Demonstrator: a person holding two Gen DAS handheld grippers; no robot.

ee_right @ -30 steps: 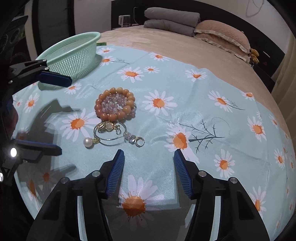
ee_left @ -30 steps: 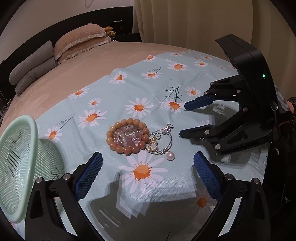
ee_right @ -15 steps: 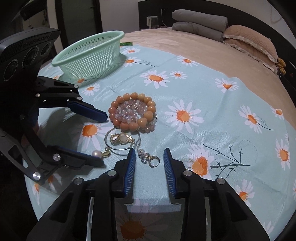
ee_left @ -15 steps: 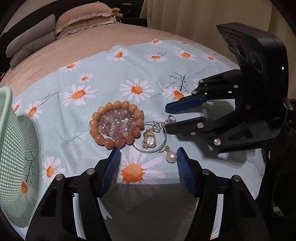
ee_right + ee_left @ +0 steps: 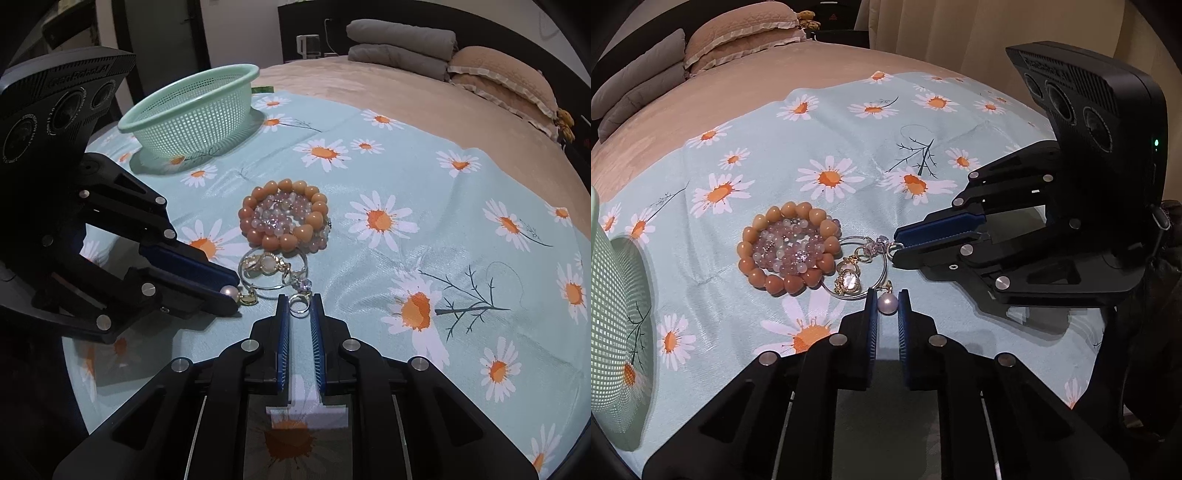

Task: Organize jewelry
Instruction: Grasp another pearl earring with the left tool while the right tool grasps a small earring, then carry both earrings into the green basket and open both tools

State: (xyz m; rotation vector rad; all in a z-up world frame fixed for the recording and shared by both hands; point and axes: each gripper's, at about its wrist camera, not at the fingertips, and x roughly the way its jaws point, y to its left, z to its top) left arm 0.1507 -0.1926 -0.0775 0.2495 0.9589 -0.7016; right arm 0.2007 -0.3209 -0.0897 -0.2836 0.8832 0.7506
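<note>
Left wrist view. Thin silver wire hoop bracelet with gold charms [image 5: 855, 275] lies on the daisy-print pale blue cloth [image 5: 849, 122] spread over the bed, touching the ring of chunky orange-bead and small pink-bead bracelets [image 5: 788, 254]. Judged light, springy, easily bent; the wire itself is slippery, so the end pieces are the sensible holds. Left claw [image 5: 887, 306] has just been closing and now pinches the round white pearl drop [image 5: 887, 305] between its blue pads (pearl is smooth and could squirt out). Right claw [image 5: 897, 247] seen side-on, jaws nearly together at the pink crystal end of the hoop.

Right wrist view. Right claw [image 5: 300, 306] has just been closing; the small silver ring clasp [image 5: 300, 303] sits between its tips, apparently gripped, beside the crystal. Left claw [image 5: 231, 288] comes in from the left, pearl showing at its tips. Mint-green plastic mesh basket [image 5: 192, 110] stands well apart, beyond the bead bracelets (likely destination). Pulling the two ends apart risks deforming the wire; the hoop partly underlies the beads.
</note>
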